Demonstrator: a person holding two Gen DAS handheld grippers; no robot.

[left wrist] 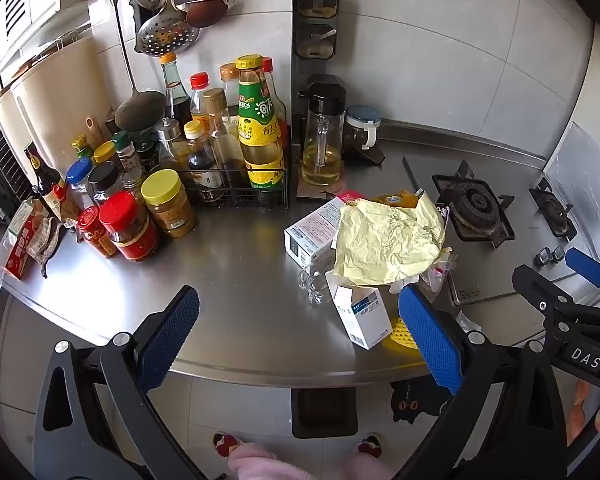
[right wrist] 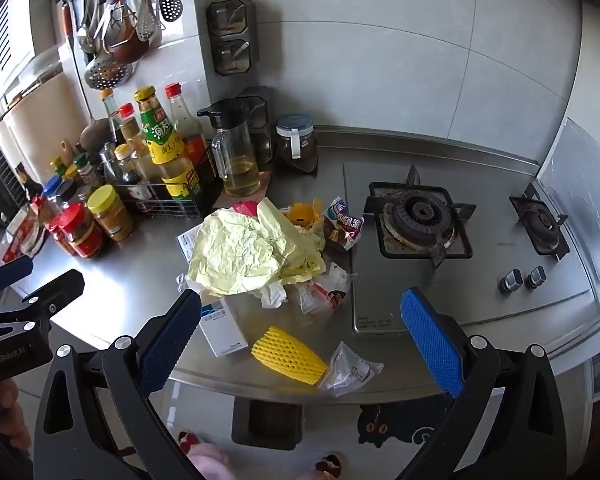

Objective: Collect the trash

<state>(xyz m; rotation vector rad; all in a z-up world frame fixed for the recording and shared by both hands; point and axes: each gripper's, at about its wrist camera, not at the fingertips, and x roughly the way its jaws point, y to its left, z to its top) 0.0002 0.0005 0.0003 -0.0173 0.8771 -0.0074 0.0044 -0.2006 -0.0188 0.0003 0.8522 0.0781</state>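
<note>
A pile of trash lies on the steel counter (left wrist: 228, 280). On top is crumpled pale yellow paper (left wrist: 388, 240) (right wrist: 244, 252). Around it are a white and pink box (left wrist: 312, 228), a small white and blue box (left wrist: 364, 316) (right wrist: 222, 330), a yellow foam net (right wrist: 290, 356), a clear wrapper (right wrist: 352, 372), an orange packet (right wrist: 304, 216) and a snack wrapper (right wrist: 342, 222). My left gripper (left wrist: 300, 340) is open and empty, near the counter's front edge. My right gripper (right wrist: 300, 344) is open and empty, over the foam net.
Sauce bottles and jars (left wrist: 172, 176) crowd the back left, with an oil jug (left wrist: 322, 140) and a lidded jar (left wrist: 362, 128) behind the trash. A gas hob (right wrist: 420, 220) takes up the right side. Utensils (left wrist: 172, 8) hang on the wall.
</note>
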